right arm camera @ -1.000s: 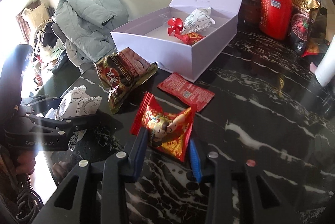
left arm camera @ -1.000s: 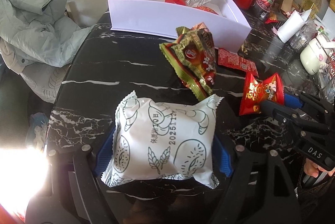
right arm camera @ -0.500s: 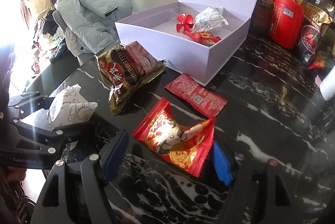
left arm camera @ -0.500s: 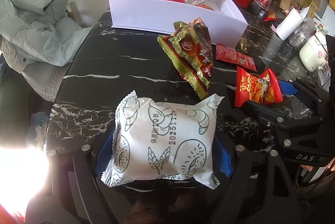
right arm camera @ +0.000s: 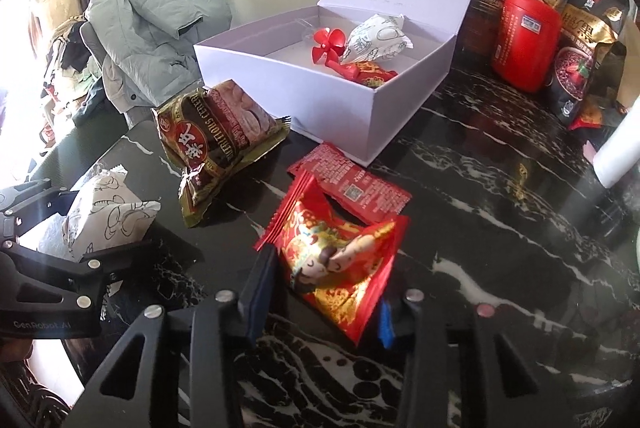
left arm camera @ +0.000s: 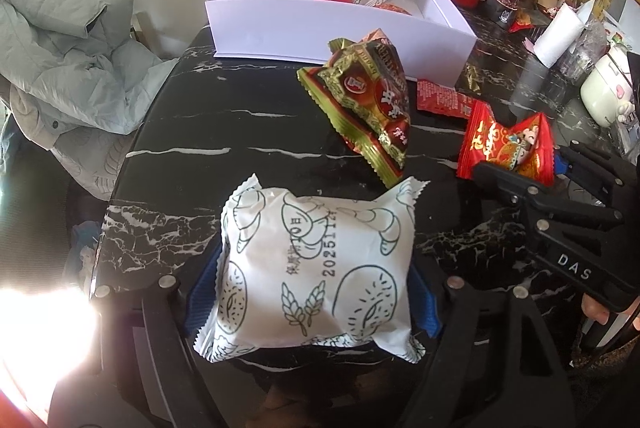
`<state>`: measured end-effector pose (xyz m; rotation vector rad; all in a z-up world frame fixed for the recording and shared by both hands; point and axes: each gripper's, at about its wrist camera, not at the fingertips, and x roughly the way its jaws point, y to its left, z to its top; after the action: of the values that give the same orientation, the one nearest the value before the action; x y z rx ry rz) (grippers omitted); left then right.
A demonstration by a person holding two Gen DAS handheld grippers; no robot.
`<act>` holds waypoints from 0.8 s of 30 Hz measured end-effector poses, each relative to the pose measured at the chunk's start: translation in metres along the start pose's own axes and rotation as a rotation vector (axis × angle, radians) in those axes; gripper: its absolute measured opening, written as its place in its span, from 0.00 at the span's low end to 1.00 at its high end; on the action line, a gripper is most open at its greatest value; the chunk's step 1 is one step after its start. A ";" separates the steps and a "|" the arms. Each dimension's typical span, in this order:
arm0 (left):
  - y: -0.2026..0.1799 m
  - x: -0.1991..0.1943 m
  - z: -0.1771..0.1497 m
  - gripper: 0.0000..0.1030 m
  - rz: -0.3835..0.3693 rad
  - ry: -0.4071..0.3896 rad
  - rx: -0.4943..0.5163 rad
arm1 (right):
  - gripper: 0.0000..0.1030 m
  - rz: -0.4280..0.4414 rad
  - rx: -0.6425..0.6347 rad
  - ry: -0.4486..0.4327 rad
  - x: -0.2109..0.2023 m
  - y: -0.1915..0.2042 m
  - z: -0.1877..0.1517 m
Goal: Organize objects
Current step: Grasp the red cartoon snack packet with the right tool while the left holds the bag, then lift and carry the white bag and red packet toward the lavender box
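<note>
My left gripper [left arm camera: 314, 292] is shut on a white pastry packet [left arm camera: 320, 228] with line drawings. Its blue pads press both sides and the jaws are still closing. To the right, my right gripper [right arm camera: 322, 304] is closing on a red and gold snack packet [right arm camera: 336, 260], which crumples between the pads. Both show from the other side too: the red packet [left arm camera: 504, 144] and the white packet [right arm camera: 104, 216]. An open white box [right arm camera: 288, 92] at the back holds a red pinwheel, a white packet and a red packet.
A green-gold cereal packet [left arm camera: 368, 108] and a flat red sachet [right arm camera: 352, 184] lie on the black marble table in front of the box. A grey jacket [left arm camera: 72, 48] hangs beyond the table's left edge. A red canister [right arm camera: 524, 44], dark bags and jars crowd the back right.
The right gripper opened wide around the red packet, then closed and pinched it. The left gripper still holds the white packet in the same place.
</note>
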<state>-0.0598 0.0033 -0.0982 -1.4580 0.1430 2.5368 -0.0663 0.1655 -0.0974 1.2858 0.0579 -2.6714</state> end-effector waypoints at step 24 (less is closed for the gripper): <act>-0.001 -0.028 0.009 0.69 -0.018 -0.041 -0.018 | 0.22 0.107 0.058 -0.056 -0.037 -0.013 -0.012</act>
<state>-0.0532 0.0016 -0.0692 -1.4058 0.1005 2.5587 -0.0371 0.1847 -0.0768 1.1936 -0.0939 -2.6345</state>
